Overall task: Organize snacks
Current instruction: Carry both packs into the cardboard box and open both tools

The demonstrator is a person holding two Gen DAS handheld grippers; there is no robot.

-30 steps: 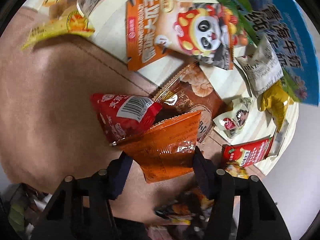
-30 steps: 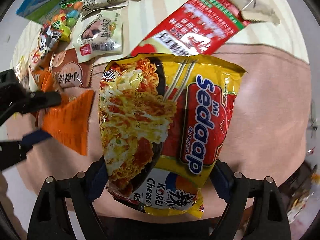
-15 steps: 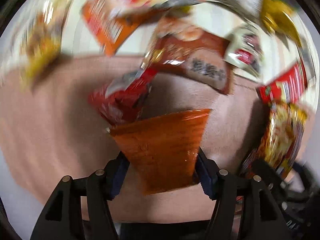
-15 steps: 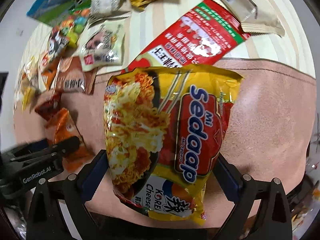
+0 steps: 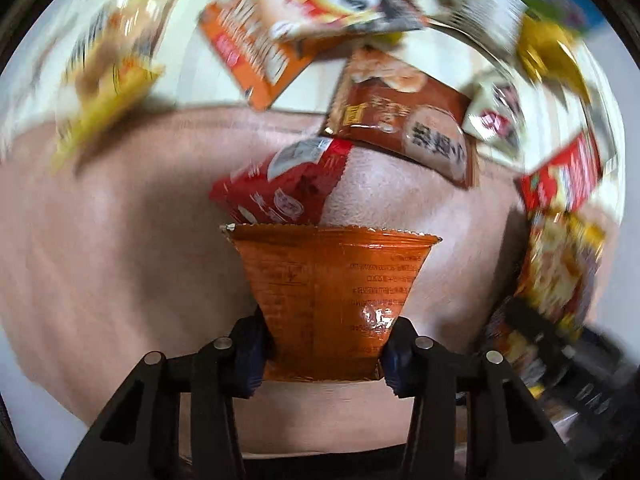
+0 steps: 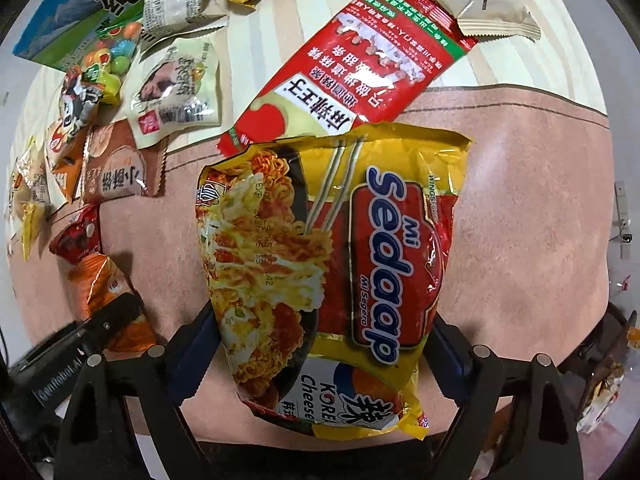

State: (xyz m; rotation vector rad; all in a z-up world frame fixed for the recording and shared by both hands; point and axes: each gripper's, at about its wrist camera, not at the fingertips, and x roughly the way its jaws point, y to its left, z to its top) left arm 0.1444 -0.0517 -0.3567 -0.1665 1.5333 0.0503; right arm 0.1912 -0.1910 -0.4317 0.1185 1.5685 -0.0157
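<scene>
Left gripper (image 5: 324,354) clamped on orange snack packet (image 5: 332,296), packet hanging over pink mat (image 5: 120,240). Red packet (image 5: 280,192) just beyond, brown packet (image 5: 404,128) farther, at mat's far edge. Right gripper (image 6: 320,356) closing, wide jaws flanking Mi Sedaap noodle pack (image 6: 328,272) above mat; long red sachet (image 6: 352,68) beyond it, on striped cloth (image 6: 256,40).

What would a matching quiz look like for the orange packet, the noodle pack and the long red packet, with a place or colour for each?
1. orange packet
2. noodle pack
3. long red packet

A. lying mostly on the striped cloth
B. clamped in the left gripper
C. yellow wrapper with a red logo

Pairs: 1-B, 2-C, 3-A.
</scene>
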